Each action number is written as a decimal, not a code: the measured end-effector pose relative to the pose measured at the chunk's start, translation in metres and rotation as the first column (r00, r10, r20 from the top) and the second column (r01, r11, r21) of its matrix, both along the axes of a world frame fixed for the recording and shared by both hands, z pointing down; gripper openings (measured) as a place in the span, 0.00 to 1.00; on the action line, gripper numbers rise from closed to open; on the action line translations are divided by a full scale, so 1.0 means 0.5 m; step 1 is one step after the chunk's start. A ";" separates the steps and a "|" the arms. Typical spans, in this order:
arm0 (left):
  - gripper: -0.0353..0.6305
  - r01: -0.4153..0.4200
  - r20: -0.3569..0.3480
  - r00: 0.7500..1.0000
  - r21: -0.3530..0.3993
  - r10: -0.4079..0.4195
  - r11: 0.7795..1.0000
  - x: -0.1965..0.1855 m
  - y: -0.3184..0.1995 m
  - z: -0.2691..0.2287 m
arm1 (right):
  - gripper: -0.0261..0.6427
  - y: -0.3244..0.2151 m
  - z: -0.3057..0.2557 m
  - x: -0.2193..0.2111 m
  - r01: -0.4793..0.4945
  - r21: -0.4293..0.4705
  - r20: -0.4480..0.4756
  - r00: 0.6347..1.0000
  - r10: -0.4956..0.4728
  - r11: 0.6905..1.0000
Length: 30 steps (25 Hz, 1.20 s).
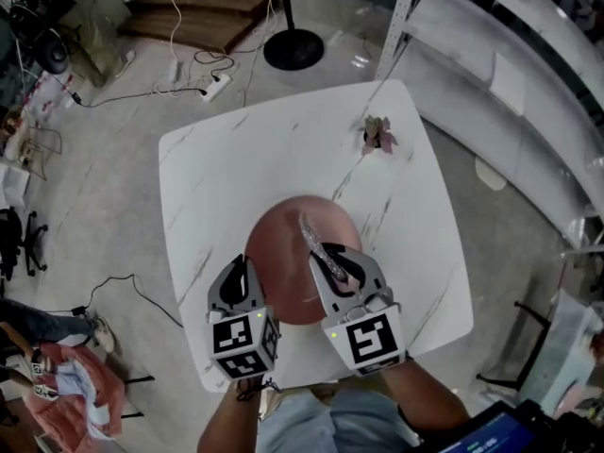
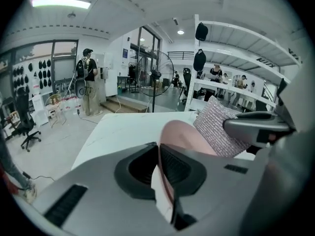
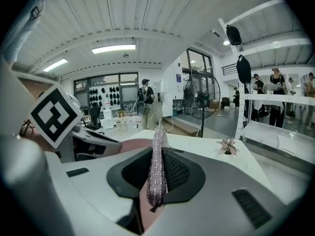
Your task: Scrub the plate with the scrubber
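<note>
Left gripper (image 1: 243,276): jaws clamped on near-left rim of pink plate (image 1: 283,243); left gripper view shows rim edge-on, pinched between both jaws. Plate over near-centre of white table (image 1: 226,168). Right gripper (image 1: 336,264): jaws pinching thin glittery scrubber (image 1: 313,242), which stands edge-up and reaches over plate's right half; contact with plate surface unclear. Small pinkish flower (image 1: 378,136) at table's far right, well apart.

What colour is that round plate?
The plate is plain dusty pink, seen best in the head view.
</note>
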State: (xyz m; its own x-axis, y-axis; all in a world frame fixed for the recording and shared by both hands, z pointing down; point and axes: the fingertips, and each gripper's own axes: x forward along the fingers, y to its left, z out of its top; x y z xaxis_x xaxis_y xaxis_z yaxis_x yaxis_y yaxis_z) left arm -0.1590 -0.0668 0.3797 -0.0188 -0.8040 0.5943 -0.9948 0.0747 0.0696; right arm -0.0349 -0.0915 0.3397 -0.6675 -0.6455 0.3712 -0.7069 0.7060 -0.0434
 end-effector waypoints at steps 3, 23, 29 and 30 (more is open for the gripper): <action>0.08 -0.028 0.017 0.999 0.001 0.028 1.000 0.013 -0.010 -0.009 | 0.14 -0.023 0.027 0.001 -0.024 -0.003 -0.047 0.999 0.024 1.000; 0.08 -0.239 0.104 0.966 0.028 0.235 0.971 0.072 -0.064 -0.024 | 0.12 -0.020 0.106 -0.129 0.352 0.093 -0.231 0.917 -0.324 0.931; 0.08 -0.247 0.091 0.965 0.011 0.245 0.969 0.066 -0.064 -0.015 | 0.12 0.009 0.117 -0.139 0.443 0.106 -0.257 0.877 -0.406 0.890; 0.08 -0.245 0.082 0.967 0.012 0.243 0.970 0.066 -0.064 -0.013 | 0.12 0.010 0.118 -0.138 0.451 0.111 -0.270 0.872 -0.409 0.886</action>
State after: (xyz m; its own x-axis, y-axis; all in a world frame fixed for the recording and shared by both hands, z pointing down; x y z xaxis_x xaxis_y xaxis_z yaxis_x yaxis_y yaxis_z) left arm -0.1262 -0.0985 0.3730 0.1332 -0.8026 0.5815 -0.9851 -0.1714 -0.0110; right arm -0.1041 -0.0863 0.3988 -0.8008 -0.3797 0.4632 -0.3063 0.9242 0.2280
